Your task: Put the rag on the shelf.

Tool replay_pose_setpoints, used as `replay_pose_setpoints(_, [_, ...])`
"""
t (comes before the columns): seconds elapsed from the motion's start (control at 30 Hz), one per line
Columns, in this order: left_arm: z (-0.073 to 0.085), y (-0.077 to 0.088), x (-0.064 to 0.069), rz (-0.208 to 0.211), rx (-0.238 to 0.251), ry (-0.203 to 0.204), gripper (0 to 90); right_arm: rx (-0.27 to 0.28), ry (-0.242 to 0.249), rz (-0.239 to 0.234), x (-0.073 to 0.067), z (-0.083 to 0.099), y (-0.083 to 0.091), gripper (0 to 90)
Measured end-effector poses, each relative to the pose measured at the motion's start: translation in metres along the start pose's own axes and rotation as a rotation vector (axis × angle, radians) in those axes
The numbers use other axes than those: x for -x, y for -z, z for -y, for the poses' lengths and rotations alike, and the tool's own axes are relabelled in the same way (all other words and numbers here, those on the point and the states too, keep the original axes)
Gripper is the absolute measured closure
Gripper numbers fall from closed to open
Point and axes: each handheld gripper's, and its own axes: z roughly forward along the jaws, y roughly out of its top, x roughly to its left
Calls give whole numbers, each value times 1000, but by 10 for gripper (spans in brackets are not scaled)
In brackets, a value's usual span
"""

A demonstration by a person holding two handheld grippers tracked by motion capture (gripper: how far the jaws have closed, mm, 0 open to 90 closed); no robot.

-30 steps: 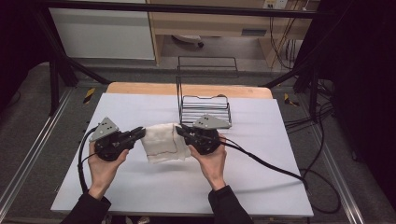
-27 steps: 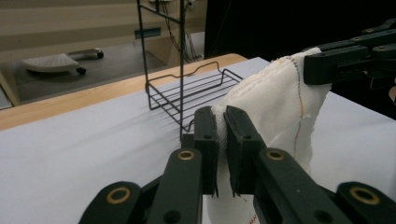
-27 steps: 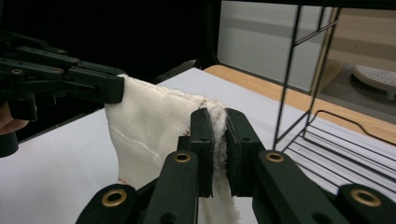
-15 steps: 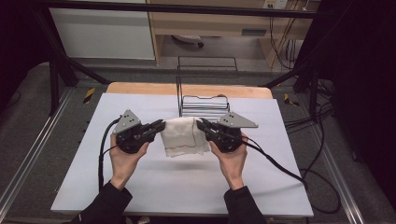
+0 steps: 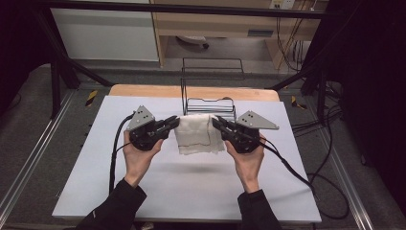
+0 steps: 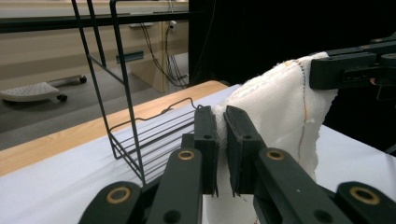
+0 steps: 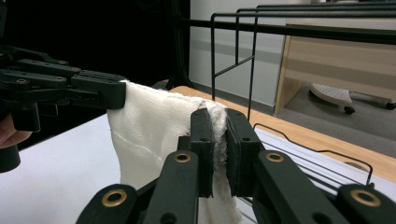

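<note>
A folded white cloth (image 5: 198, 133) hangs in the air between my two grippers, just in front of a black wire rack (image 5: 209, 104). My left gripper (image 5: 175, 122) is shut on the cloth's upper left corner. My right gripper (image 5: 215, 121) is shut on its upper right corner. In the left gripper view the jaws pinch the cloth (image 6: 280, 112), with the rack (image 6: 154, 140) standing behind to the left. In the right gripper view the cloth (image 7: 154, 130) stretches from my jaws across to the other gripper (image 7: 112, 95), and the rack (image 7: 303, 154) stands close behind on the right.
A white mat (image 5: 191, 191) covers the wooden table (image 5: 143, 91). Cables (image 5: 297, 167) trail from both grippers across the mat. Metal frame rails (image 5: 28, 163) run along both sides of the table. A dark stand (image 5: 62, 67) rises at the back left.
Both hands have carried the cloth up and away from the person toward the wire rack, so it now hangs higher above the mat. Both grips stay shut on it.
</note>
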Motion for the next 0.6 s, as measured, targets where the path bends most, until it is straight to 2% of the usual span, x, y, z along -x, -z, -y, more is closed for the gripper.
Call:
replay_pose_setpoints(0.43, [-23, -11, 1, 1, 45, 2, 832, 52, -11, 21, 11, -13, 5, 828])
replay_pose_setpoints(0.6, [-34, -12, 1, -2, 71, -2, 832, 93, -5, 31, 15, -24, 6, 828])
